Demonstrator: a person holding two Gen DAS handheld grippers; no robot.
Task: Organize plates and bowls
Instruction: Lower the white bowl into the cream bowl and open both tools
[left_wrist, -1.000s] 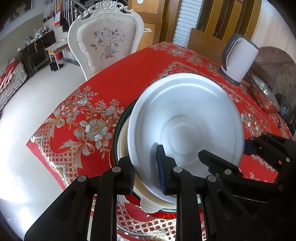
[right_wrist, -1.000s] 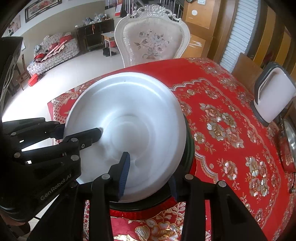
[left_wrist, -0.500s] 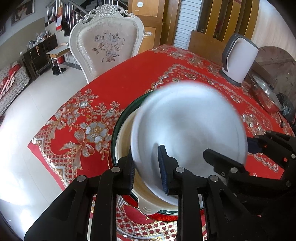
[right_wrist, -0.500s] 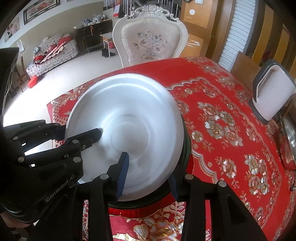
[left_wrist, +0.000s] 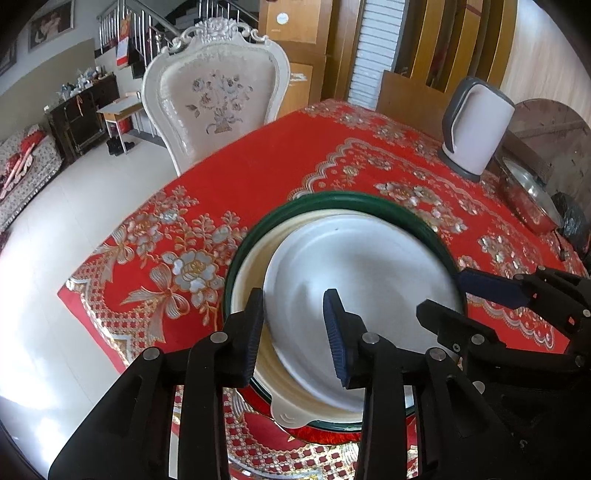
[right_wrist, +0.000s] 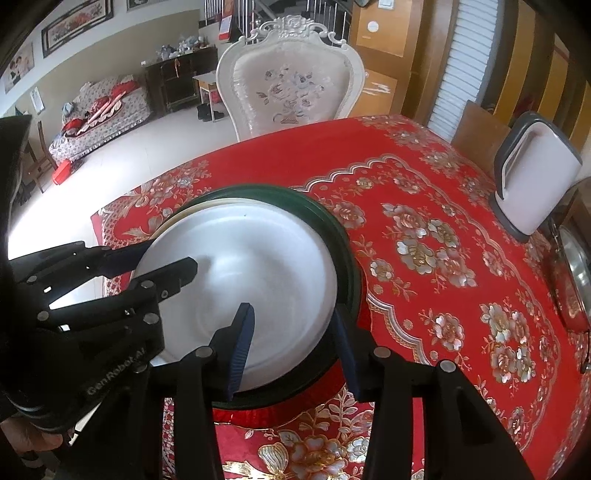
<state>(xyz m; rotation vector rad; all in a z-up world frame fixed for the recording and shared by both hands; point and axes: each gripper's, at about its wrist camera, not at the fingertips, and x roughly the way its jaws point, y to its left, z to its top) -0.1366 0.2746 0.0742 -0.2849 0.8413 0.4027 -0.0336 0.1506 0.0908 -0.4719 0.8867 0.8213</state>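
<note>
A white plate (left_wrist: 364, 280) lies flat in a cream dish (left_wrist: 295, 415), which sits in a dark green-rimmed plate (left_wrist: 332, 197) on the red tablecloth. My left gripper (left_wrist: 295, 325) is open, its fingers straddling the white plate's near-left rim with a gap. My right gripper (right_wrist: 295, 343) is open too, straddling the plate's (right_wrist: 251, 266) near-right rim over the green rim (right_wrist: 347, 266). Each gripper also shows in the other's view, the right one in the left wrist view (left_wrist: 461, 295) and the left one in the right wrist view (right_wrist: 159, 262).
A white electric kettle (left_wrist: 476, 125) stands at the far right of the table (left_wrist: 280, 162), with a metal lidded pot (left_wrist: 528, 195) beside it. An ornate white chair (left_wrist: 218, 99) stands behind the table. The table edge is at the left, with floor beyond.
The white plate was held tilted up by both grippers; it has come down flat into the cream dish, and both grippers have opened and let go of its rim.
</note>
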